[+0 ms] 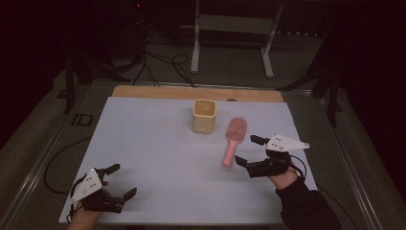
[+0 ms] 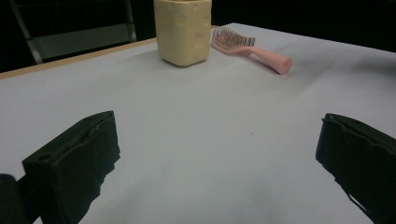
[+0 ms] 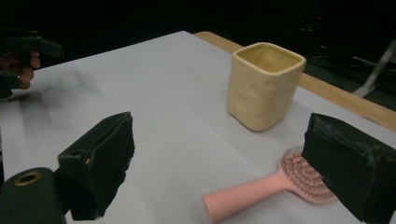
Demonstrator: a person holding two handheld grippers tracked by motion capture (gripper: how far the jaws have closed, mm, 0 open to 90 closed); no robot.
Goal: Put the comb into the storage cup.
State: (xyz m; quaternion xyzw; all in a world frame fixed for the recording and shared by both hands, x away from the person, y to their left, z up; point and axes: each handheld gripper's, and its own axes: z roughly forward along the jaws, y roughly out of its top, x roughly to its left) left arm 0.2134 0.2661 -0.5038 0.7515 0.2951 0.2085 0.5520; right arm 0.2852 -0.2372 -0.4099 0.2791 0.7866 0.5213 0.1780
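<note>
1. The pink hairbrush [image 1: 233, 139] lies flat on the white sheet covering the desk [image 1: 158, 158], right of centre, bristles up.
2. It has an oval, slotted head at the far end and a straight, round handle that points toward the near side and ends in a blunt tip.
3. Its head sits just right of the pale yellow cup [image 1: 204, 115], a squarish, dimpled, open-topped cup that stands upright; the two are close but apart.
4. The right claw [image 1: 251, 152] is spread wide, empty, just right of the handle's near end, not touching it.
5. The left claw [image 1: 121, 180] is also spread and empty, at the near left corner of the sheet, well apart from the brush.
</note>
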